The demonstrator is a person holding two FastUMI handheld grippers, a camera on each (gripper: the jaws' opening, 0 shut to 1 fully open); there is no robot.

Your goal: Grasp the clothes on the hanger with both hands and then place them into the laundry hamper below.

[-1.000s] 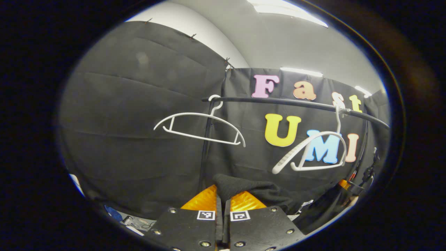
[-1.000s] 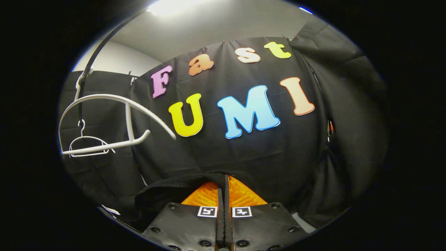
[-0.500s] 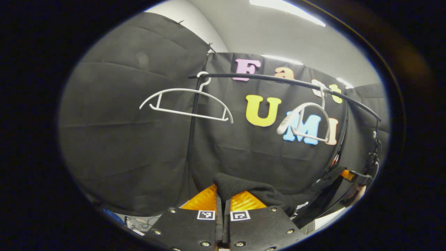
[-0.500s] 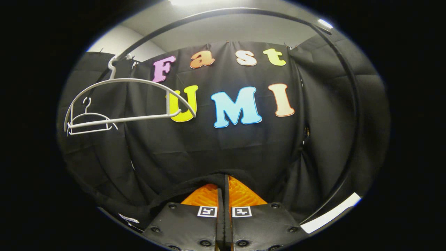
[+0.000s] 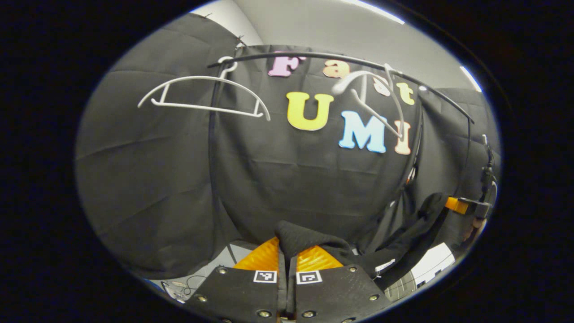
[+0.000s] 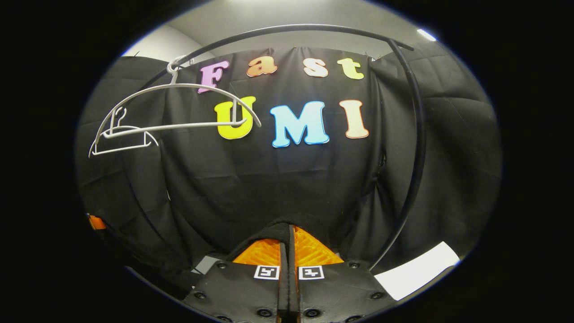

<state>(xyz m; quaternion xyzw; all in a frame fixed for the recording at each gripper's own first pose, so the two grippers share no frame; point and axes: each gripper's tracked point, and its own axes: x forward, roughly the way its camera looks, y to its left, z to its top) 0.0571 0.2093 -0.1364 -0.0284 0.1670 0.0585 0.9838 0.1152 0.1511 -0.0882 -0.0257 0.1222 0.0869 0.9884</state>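
Cloth wall [image 5: 148, 170] stood behind a black rail [image 5: 314, 56] with two bare white hangers [image 5: 204, 94]. The black garment [image 5: 403, 237] hung between the grippers, off the hangers. Left gripper [image 5: 287, 253] and right gripper [image 6: 288, 244] were each closed tightly on its edge. The garment's small white label [image 5: 384, 265], unreadable, showed in the left gripper view.

Black cloth [image 6: 291, 179] hangs in creased panels as the booth's wall, far and to both sides. A black rail [image 6: 314, 29] arcs across near the top and bends down at the right. Above the cloth a pale grey wall and ceiling [image 5: 314, 27] carry strip lights [image 5: 376, 10]. Low at the right lies a white patch of floor [image 6: 417, 269].
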